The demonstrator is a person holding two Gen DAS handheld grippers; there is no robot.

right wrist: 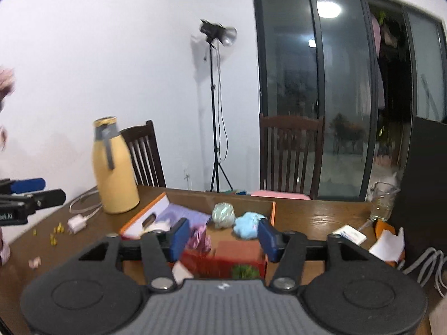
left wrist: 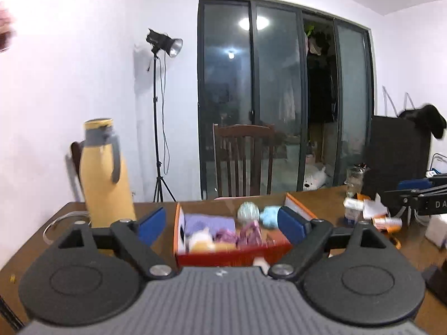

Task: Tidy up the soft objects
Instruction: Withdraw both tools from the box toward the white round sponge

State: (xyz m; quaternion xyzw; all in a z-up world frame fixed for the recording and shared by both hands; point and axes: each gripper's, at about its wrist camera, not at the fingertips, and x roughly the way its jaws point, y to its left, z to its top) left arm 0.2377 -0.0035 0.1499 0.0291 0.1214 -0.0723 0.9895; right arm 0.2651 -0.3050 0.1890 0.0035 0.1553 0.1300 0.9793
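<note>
Partial letters "DA" on the right tool, nothing else legible.

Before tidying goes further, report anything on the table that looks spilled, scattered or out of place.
Small yellow bits lie scattered on the brown wooden table left of the orange cardboard box, near a white charger plug. A green fuzzy soft item sits outside the box's near wall. Crumpled white paper lies at the right.

One orange box, two wooden chairs, one yellow flask, one glass jar.
</note>
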